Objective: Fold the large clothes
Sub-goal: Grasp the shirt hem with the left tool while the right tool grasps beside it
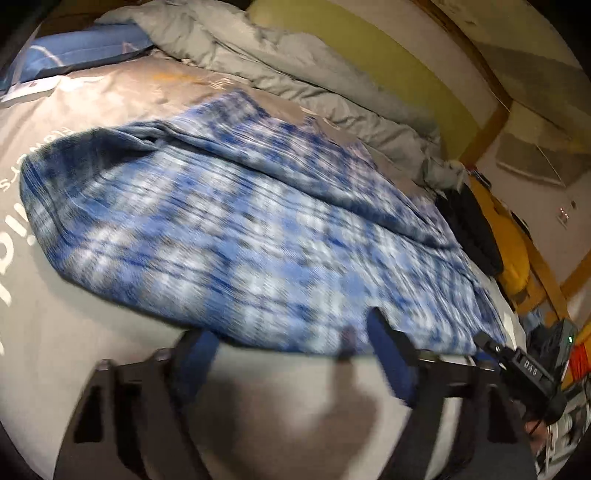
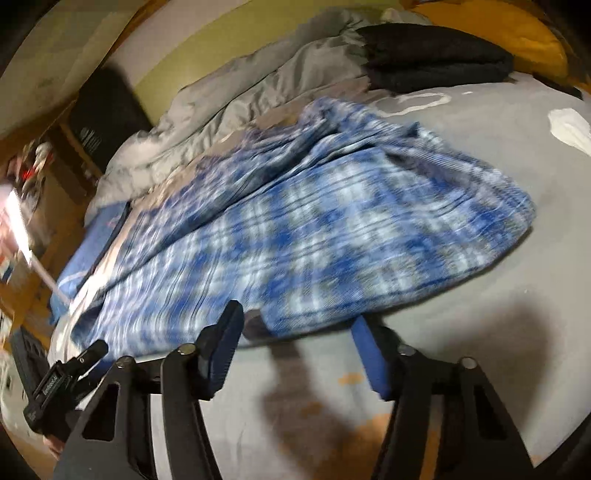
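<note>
A large blue and white plaid garment [image 1: 236, 236] lies spread on the grey bed sheet [image 1: 55, 332], loosely folded with a rounded fold at the left. It also shows in the right wrist view [image 2: 332, 236]. My left gripper [image 1: 291, 339] is open and empty, its blue-padded fingers at the garment's near edge. My right gripper [image 2: 299, 325] is open and empty, also at the near edge. Both views are motion-blurred.
A rumpled grey duvet [image 1: 258, 62] lies along the far side of the bed. A blue pillow [image 1: 85, 48] lies at one end. A dark folded cloth [image 2: 436, 55] and a yellow pillow [image 2: 509, 33] lie at the other end. Wooden furniture [image 1: 546, 273] stands beside the bed.
</note>
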`<state>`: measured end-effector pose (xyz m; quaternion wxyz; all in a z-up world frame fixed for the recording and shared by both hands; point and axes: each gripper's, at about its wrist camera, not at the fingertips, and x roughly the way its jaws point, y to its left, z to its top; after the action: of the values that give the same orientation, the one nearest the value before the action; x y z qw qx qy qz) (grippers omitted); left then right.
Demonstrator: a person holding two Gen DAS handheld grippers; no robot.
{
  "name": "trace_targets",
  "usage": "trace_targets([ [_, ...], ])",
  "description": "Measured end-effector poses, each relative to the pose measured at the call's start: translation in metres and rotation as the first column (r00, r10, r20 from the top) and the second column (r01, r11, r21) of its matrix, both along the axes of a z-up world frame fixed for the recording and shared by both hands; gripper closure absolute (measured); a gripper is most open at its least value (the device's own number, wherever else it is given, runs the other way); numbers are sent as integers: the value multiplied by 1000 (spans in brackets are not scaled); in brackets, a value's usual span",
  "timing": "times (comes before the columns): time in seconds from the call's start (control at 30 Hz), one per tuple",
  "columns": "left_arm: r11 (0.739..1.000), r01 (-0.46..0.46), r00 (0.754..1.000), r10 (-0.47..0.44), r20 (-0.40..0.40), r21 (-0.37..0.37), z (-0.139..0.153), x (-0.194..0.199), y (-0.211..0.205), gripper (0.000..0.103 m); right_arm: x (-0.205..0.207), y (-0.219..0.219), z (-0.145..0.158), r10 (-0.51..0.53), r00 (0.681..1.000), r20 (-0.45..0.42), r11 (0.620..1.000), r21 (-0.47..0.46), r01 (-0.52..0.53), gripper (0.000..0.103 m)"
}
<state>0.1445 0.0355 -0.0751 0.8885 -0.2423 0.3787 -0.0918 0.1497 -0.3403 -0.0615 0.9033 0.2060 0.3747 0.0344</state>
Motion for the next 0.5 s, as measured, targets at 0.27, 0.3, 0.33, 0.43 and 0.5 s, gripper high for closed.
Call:
trace_targets([
  [0.27,998,-53,994,55,96,-24,29,-1,27,98,4,3,24,-46,996,79,988,-146,57,98],
  [0.3,998,-52,988,44,147,48,45,-8,22,98,1,6,32,-41,994,103,985,-165,58,98],
  [0.33,994,-55,983,37,180,94,59,-15,18,98,-5,10,41,-31,991,129,980,-191,55,99],
  [0.43,992,-58,979,35,201,108,85,-32,22,98,-31,13,74,10,981,194,977,-209,31,99],
  [0.5,992,-50,979,25,200,119,92,-44,25,98,-48,12,88,28,976,214,980,-200,15,99],
])
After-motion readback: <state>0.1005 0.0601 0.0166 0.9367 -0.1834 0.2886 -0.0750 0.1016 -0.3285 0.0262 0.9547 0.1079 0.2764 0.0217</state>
